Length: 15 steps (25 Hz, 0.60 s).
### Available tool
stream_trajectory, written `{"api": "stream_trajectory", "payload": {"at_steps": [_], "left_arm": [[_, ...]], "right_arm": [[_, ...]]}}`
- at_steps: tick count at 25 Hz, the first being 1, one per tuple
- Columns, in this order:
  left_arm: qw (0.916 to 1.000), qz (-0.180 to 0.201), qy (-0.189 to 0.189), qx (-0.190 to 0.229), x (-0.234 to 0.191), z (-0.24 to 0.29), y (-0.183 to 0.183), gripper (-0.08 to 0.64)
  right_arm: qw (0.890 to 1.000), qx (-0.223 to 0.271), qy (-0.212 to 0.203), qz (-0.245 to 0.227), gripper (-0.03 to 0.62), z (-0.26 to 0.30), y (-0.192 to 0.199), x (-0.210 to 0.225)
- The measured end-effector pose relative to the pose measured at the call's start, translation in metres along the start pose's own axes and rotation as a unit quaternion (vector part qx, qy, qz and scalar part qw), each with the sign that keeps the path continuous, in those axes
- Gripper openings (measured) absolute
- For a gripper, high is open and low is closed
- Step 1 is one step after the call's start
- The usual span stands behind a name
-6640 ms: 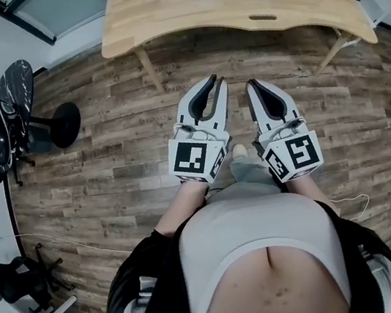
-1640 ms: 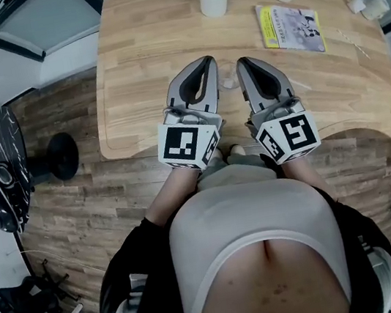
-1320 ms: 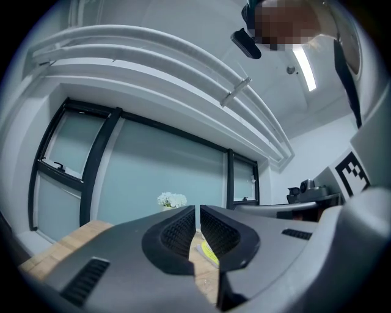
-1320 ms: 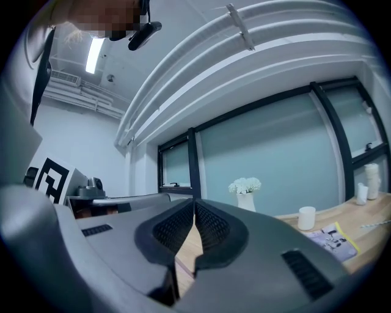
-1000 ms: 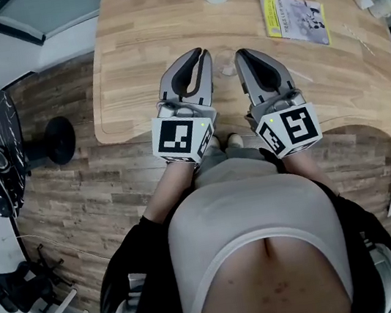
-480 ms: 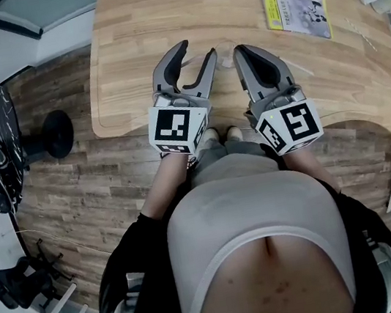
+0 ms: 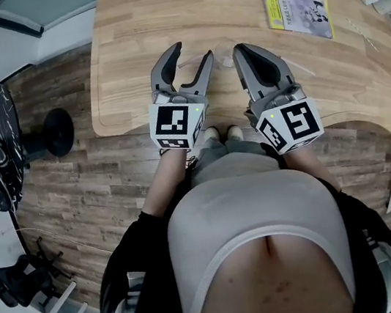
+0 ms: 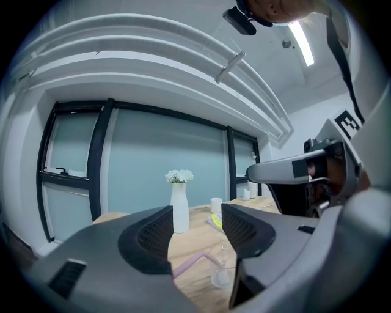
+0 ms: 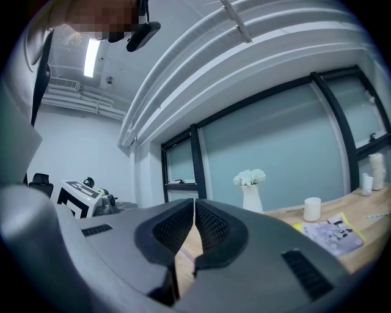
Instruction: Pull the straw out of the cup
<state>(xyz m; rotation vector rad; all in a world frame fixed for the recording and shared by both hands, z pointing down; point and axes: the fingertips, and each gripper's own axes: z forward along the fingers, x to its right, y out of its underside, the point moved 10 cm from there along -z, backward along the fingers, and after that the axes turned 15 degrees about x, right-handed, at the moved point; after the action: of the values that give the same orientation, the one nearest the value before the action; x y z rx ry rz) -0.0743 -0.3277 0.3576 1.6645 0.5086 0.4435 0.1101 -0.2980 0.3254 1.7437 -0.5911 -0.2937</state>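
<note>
Now hold the left gripper point(image 8: 197, 235) wide, jaws just been opening and pressing on nothing, and ease toward the pink straw point(image 8: 192, 264), leaning left out of the clear glass cup point(image 8: 221, 273) toward the middle of the desk's point(image 7: 126, 52) near edge. Line both jaws around the straw's free end before closing. Have the right gripper point(image 9: 194, 220), jaws pressed together on nothing, ready to steady the cup.

left tool point(image 8: 197, 227) just opened, empty; pink straw point(image 8: 192, 264) in cup point(image 8: 221, 273) ahead
</note>
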Motion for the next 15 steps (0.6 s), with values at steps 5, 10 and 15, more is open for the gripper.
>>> {"api": "stream_trajectory", "payload": {"at_steps": [5,10,15], "left_arm": [[0.9998,0.000,-0.006,-0.019,-0.001,-0.003,0.011,0.233],[0.9996,-0.012,-0.014,-0.021,-0.005,-0.004,0.017,0.233],[0.9995,-0.016,-0.018,-0.022,-0.007,-0.005,0.022,0.233]], "right_arm": [[1.000,-0.001,0.002,0.000,0.031,0.000,0.000,0.001],[1.000,0.000,0.002,0.004,0.031,0.001,0.001,0.001],[1.000,-0.001,0.004,0.005,0.031,0.002,0.002,0.002]]}}
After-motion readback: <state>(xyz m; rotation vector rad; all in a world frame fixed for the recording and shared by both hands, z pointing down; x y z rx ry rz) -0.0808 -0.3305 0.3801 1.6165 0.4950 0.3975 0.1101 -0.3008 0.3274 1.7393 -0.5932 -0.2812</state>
